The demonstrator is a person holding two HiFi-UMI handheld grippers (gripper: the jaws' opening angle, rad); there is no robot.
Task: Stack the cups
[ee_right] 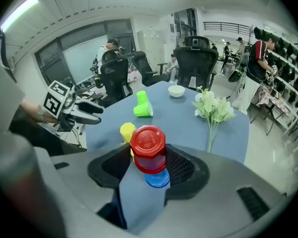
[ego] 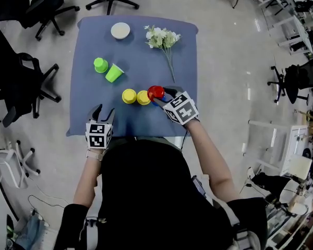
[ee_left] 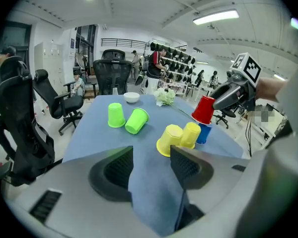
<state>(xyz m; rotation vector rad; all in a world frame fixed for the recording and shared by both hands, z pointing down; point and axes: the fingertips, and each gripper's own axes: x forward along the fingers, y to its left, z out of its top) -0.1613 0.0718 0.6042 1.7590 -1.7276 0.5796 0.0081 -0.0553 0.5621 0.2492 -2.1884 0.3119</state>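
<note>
Cups: six in all, gathered on the lower half of the blue cloth in the head view, none yet clearly nested.
Surface: the worktop [ego: 88, 35] is a square table under a blue cloth and fills the upper middle of the head view.
Seating: black office chairs [ego: 21, 82] stand on the floor at the left edge and along the top of the head view.
Decoration: a spray of white flowers [ego: 161, 37] lies toward the upper right of the cloth.
Right tool: the right tongs [ee_right: 148, 162] pinch the red cup between widely set pads, at the centre of the head view.
Left tool: the left tongs [ee_left: 151, 167] are spread with only cloth between them, low at the near edge and well apart from the cups.
Held cup: the red cup [ee_right: 148, 148] is upside down and tilted, directly over the blue cup; whether the two touch I cannot tell.
Target cup: the blue cup [ee_right: 157, 178] stands upside down, mostly hidden beneath the red one.
Yellow pair: the yellow cups [ego: 129, 96] sit side by side, just left of the red one.
Green pair: the green cups [ego: 100, 64] are up and to the left; one stands upside down, the other [ego: 113, 73] lies on its side beside it.
Dish: a white bowl [ego: 120, 30] rests near the top edge of the cloth.
</note>
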